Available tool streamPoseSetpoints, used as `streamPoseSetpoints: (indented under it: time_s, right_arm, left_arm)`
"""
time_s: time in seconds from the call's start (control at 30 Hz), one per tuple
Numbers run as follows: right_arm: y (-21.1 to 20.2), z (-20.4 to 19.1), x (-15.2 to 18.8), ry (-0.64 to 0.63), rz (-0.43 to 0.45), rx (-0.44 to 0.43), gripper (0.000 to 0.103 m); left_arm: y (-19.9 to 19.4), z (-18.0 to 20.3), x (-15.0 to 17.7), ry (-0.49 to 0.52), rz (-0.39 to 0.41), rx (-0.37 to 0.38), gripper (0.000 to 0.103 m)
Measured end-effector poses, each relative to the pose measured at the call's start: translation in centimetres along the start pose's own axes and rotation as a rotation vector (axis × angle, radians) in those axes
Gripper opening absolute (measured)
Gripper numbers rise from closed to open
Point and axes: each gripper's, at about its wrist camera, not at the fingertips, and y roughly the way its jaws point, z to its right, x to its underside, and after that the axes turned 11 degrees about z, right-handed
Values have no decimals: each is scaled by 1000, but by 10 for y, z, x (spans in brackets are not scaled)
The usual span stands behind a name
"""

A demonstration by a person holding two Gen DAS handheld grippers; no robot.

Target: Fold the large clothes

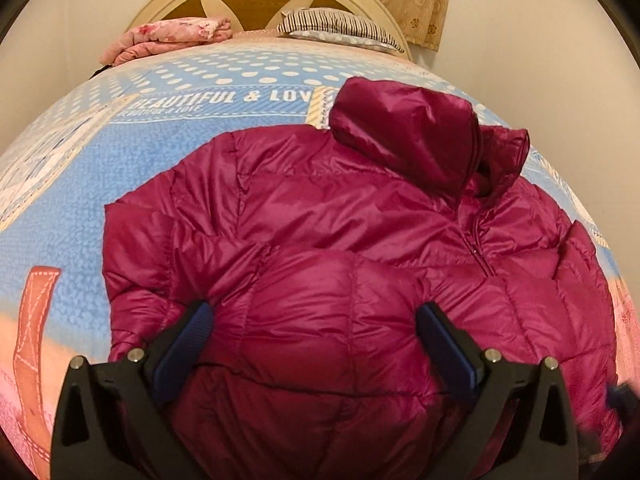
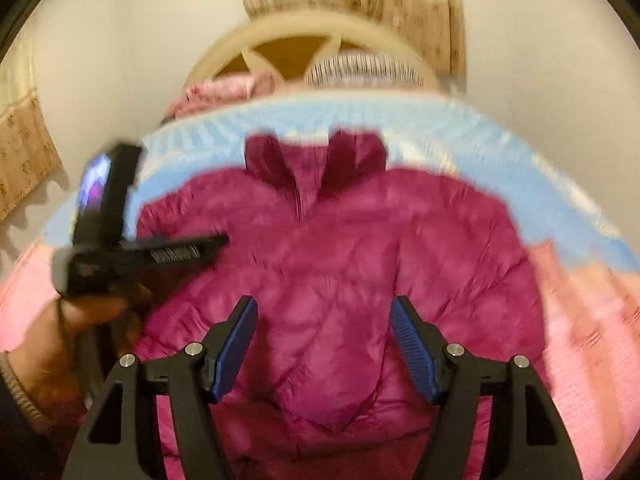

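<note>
Magenta quilted puffer jacket (image 1: 340, 248) lies spread front-up on the blue-and-pink printed bedspread (image 1: 80, 200). Your left gripper (image 1: 316, 344) and right gripper (image 2: 324, 340) hover above its lower half, jaws wide apart, gripping nothing.

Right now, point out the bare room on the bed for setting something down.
Free: blue bedspread between jacket and pillow; also left of the jacket's sleeve. Crowded: the middle, under the jacket, and the head end by the pink bedding.
</note>
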Motion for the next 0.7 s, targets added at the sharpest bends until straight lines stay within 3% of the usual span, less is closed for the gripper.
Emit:
streamPoseSetpoints:
  time_s: [0.07, 0.2, 0.37, 0.5, 0.7]
  right_arm:
    - [16, 10, 17, 33, -47, -18, 69]
    - [16, 9, 19, 24, -30, -9, 70]
    - [18, 9, 22, 25, -20, -10, 70]
    - [13, 8, 24, 26, -16, -9, 70]
    - [12, 8, 24, 38, -9, -15, 70]
  left_arm:
    - [-2, 2, -1, 8, 2, -23, 103]
    - [-33, 20, 5, 93, 30, -78, 103]
    - [-84, 47, 16, 157, 121, 7, 103]
    - [-74, 58, 35, 233, 96, -25, 103]
    - [-50, 50, 43, 187, 5, -35, 103]
